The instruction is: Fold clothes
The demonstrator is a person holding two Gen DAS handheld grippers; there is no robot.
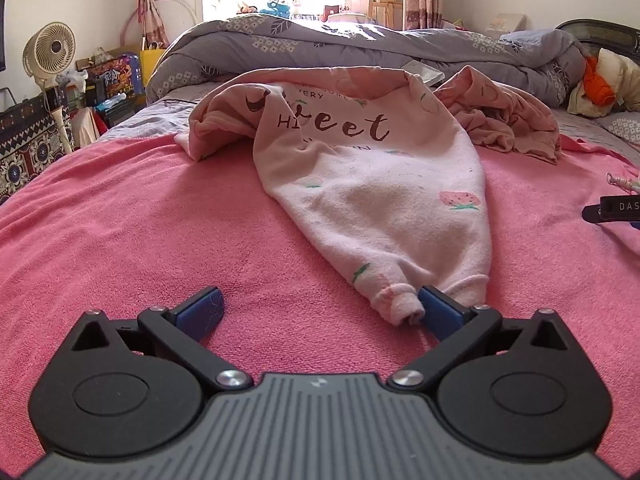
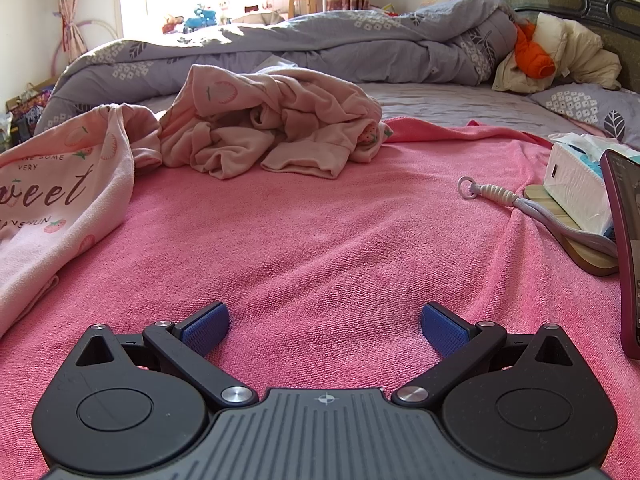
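Left gripper sat low over pink towel, jaws spread apart, right pad touching rolled cuff of pale pink shirt. Right gripper also wide apart, gripping nothing, over bare towel. Shirt lay spread toward left; crumpled pink garment farther back. Tissue box at right. Grey quilt beyond.
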